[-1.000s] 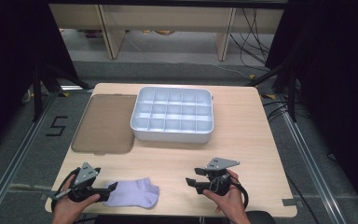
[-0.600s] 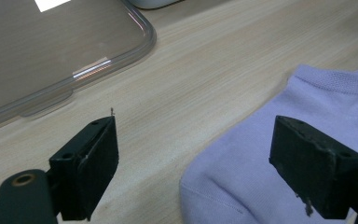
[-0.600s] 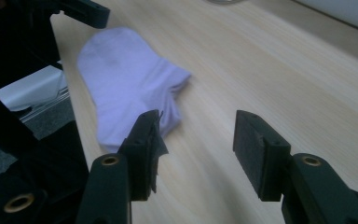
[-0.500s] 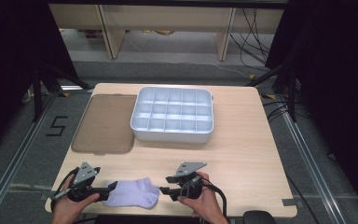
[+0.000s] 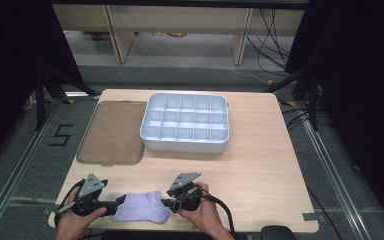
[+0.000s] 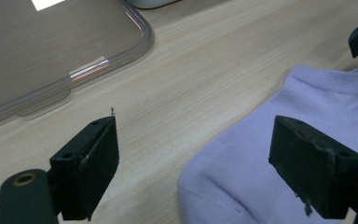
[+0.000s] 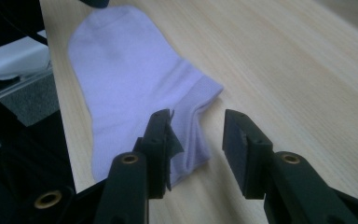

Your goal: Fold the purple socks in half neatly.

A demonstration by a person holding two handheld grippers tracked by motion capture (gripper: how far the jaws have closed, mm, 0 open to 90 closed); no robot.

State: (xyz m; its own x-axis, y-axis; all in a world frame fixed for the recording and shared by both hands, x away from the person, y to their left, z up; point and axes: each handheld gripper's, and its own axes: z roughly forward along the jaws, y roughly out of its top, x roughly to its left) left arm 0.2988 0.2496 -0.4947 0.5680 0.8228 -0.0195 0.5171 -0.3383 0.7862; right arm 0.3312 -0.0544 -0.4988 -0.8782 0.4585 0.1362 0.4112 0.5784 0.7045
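Sock [image 5: 145,206] flat at the table's [image 5: 260,165] near edge, between both grippers. Left gripper [image 6: 193,163]: jaws wide, toe end between them, not pinched. Right gripper [image 7: 196,140]: jaws have just been closing, cuff edge barely between them; may catch one layer only, or drag the sock off the edge.

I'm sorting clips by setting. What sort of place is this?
Probably a lab recording station, not a home: a lone wooden table ringed by black curtains, loose cables on the floor, and a taped "5" floor marker.
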